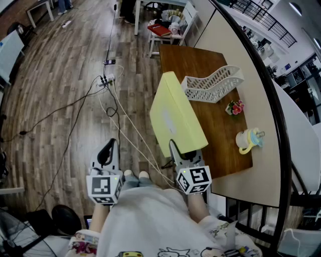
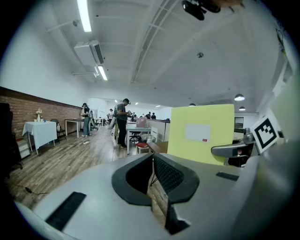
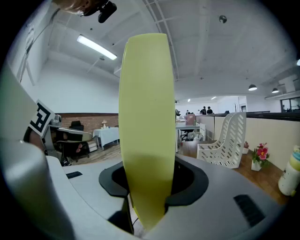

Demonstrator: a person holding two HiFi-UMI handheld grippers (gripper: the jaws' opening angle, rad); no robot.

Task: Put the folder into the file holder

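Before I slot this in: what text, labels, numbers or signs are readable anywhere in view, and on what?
No readable words or numbers anywhere.
White label on the yellow folder: blank apart from a small red mark, too small to read.
Left marker cube, right marker cube: black-and-white square patterns, no letters.
White slotted plastic file holder, pale yellow cup: no print visible.

Count of things on and around the worktop
One worktop, one yellow folder, one white file holder, one small flower pot, one yellow-and-teal cup, one white chair beyond the worktop, and two tongs: the left tongs and the right tongs.
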